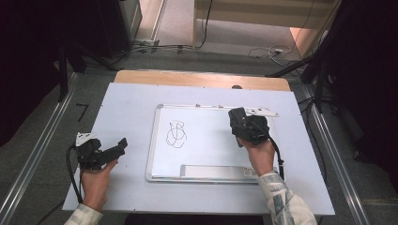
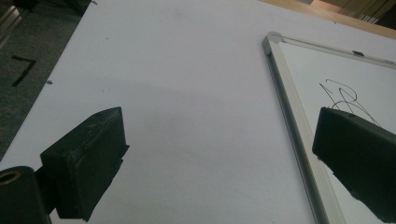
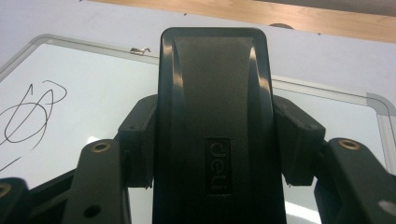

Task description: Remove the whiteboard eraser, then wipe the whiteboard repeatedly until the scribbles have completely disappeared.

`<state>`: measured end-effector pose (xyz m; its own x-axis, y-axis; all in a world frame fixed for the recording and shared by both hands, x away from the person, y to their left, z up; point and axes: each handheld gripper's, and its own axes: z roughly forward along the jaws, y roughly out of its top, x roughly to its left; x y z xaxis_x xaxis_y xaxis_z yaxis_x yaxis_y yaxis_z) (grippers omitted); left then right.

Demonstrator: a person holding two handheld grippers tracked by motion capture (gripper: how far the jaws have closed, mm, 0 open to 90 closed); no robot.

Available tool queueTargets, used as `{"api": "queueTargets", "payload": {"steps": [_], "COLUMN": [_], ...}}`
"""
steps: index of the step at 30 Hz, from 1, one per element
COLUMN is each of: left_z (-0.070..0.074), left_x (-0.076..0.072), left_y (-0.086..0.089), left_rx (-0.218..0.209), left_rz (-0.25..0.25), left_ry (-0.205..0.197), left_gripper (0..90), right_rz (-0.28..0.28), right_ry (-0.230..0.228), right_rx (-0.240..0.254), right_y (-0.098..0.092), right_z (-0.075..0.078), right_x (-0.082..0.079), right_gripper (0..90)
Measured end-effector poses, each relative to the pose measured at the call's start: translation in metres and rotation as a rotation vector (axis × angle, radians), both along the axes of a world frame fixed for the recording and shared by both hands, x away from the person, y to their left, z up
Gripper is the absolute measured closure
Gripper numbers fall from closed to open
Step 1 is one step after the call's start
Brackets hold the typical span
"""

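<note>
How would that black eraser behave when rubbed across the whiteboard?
The black eraser looks like a rigid, probably light plastic block, so it shouldn't flex. The right gripper clamps its sides, so slipping seems unlikely. The glossy whiteboard should let it glide easily.

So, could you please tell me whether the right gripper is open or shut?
Shut: the right gripper clamps the black plastic whiteboard eraser, its pads pressing both sides.

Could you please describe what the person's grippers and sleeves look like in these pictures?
Both grippers are black, with blocky jaws and brass-coloured pivot pins. The left gripper carries a pale three-cornered plate, as does the right gripper; a black cable trails from each. The sleeves are light with a grey-blue pattern.
</note>
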<state>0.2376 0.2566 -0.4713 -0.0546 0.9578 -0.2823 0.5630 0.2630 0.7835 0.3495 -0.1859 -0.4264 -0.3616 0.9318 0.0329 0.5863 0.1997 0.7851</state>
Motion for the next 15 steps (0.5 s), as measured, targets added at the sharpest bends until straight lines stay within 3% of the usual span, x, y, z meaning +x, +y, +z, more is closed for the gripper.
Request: {"api": "queueTargets", "payload": {"steps": [15], "left_z": [0.001], "left_x": [-0.001], "left_y": [-0.001], "left_rx": [0.0], "left_rz": [0.004], "left_ry": [-0.002], "left_gripper": [3.1], "right_rz": [0.055], "right_ry": [0.013], "right_rx": [-0.007], "right_y": [0.023], "right_z": [-0.004], "right_x": [-0.004], "right_gripper": [38.6]}}
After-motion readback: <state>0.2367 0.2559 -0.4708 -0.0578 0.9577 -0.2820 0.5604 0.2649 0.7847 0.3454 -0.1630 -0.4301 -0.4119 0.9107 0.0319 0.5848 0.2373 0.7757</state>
